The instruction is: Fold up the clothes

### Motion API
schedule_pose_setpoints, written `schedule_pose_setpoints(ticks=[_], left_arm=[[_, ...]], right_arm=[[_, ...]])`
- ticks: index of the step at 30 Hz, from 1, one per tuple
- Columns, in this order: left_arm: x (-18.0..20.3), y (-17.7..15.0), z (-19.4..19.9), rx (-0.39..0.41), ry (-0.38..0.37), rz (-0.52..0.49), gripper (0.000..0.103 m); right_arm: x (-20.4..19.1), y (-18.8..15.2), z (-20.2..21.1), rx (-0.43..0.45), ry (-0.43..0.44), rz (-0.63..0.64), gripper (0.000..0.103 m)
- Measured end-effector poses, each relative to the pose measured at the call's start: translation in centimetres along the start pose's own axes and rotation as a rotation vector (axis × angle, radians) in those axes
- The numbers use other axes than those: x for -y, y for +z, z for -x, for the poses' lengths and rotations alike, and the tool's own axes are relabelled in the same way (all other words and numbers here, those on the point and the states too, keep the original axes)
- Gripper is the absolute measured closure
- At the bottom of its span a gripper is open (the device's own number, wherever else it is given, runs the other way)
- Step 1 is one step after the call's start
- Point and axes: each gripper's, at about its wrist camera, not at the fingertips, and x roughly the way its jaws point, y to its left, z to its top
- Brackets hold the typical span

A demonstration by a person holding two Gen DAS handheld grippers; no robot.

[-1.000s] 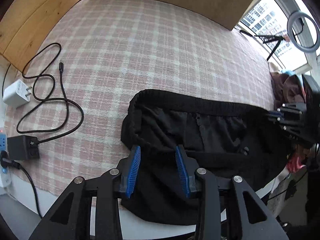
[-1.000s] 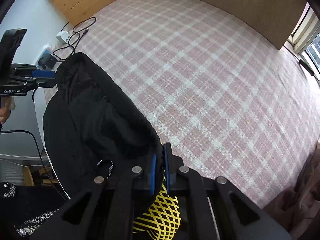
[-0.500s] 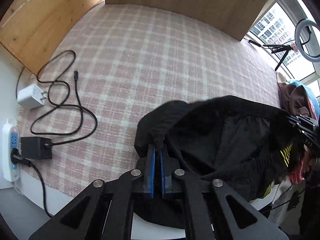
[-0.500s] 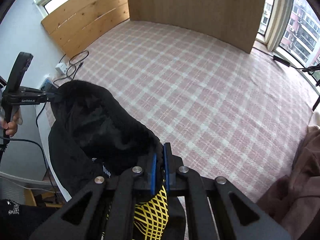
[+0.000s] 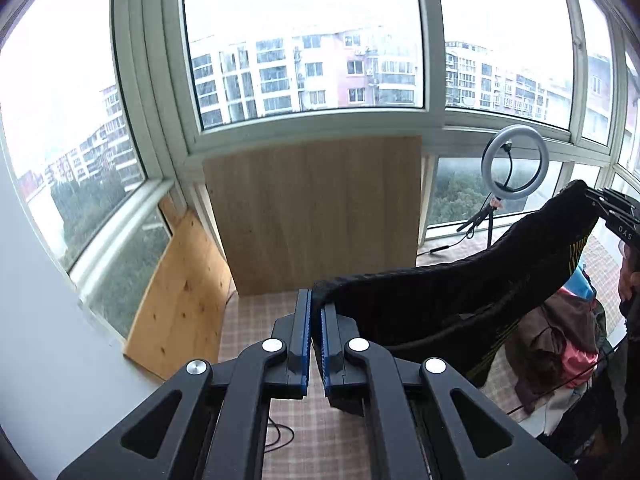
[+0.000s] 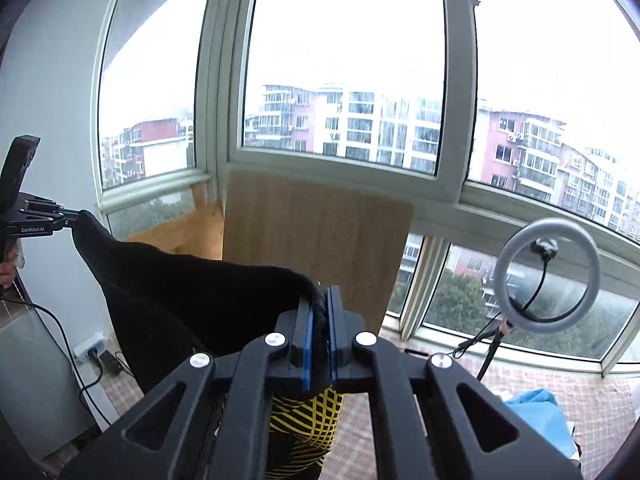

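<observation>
Both grippers, left [image 5: 315, 312] and right [image 6: 319, 304], raised level, pinch black garment [image 5: 460, 292] taut.

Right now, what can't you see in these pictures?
- Left wrist view: the black garment runs behind the left tongs, so its lower part is hidden.
- Right wrist view: its bottom is cut off by the frame edge, below the right tongs.
- Both views: what kind of clothing it is.

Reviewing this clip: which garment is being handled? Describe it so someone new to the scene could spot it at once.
In front of the big windows and the upright wooden board, a black garment hangs stretched in the air. The left gripper pinches one end of its edge, the right gripper the other. Unlike the brown and pink clothes pile lying below, it is black with yellow line patterning.
</observation>
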Motion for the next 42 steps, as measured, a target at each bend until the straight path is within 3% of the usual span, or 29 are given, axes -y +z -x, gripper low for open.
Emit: schedule_pose_setpoints(ticks=[2, 7, 11, 15, 20, 24, 27, 29, 30, 32, 35, 37, 40, 42], left_arm=[[0.4, 2.6, 2.8, 0.068, 0.011, -0.051, 0.099], [1.5, 2.1, 6.2, 0.129, -0.006, -0.101, 0.099], [1.1, 2.2, 7.0, 0.132, -0.007, -0.131, 0.099], [0.0, 3.0, 5.4, 0.098, -0.016, -0.137, 0.099], [-1.5, 4.2, -4.5, -0.051, -0.066, -0.124, 0.099], [-0.9, 3.4, -19.2, -0.255, -0.084, -0.137, 0.099], [0.1, 1.6, -32.6, -0.438, -0.060, -0.145, 0.092], [0.8, -0.5, -40.7, -0.547, -0.025, -0.135, 0.086], [0.9, -1.8, -43.7, -0.600, -0.041, -0.114, 0.086], [1.1, -4.1, -47.0, -0.662, -0.118, -0.080, 0.086], [1.3, -6.2, -48.0, -0.675, -0.160, -0.102, 0.084], [1.0, -6.9, -48.1, -0.672, -0.206, -0.097, 0.074], [-0.6, -6.6, -49.3, -0.709, -0.355, 0.022, 0.069], [-0.6, -5.9, -49.2, -0.663, -0.320, -0.005, 0.069]], right_arm=[[0.1, 0.7, 2.5, 0.036, -0.016, -0.006, 0.097], [-1.0, 0.5, 7.9, 0.095, -0.027, 0.005, 0.097], [-2.8, -0.4, 10.5, 0.130, -0.016, 0.017, 0.097], [-3.3, -0.6, 9.8, 0.123, -0.018, 0.001, 0.097], [-1.1, -2.0, 3.2, 0.017, -0.031, -0.093, 0.097], [2.5, -5.7, -7.5, -0.143, -0.096, -0.203, 0.097], [6.1, -9.6, -18.2, -0.305, -0.185, -0.277, 0.097], [8.3, -13.0, -26.7, -0.480, -0.269, -0.294, 0.095], [9.5, -15.2, -30.3, -0.580, -0.269, -0.335, 0.095], [10.8, -19.1, -33.6, -0.684, -0.229, -0.416, 0.091], [12.1, -24.0, -36.2, -0.773, -0.163, -0.507, 0.083], [12.0, -25.4, -35.3, -0.753, -0.124, -0.483, 0.075], [13.4, -26.7, -33.9, -0.689, -0.008, -0.553, 0.071], [14.4, -26.3, -33.5, -0.630, 0.039, -0.611, 0.071]])
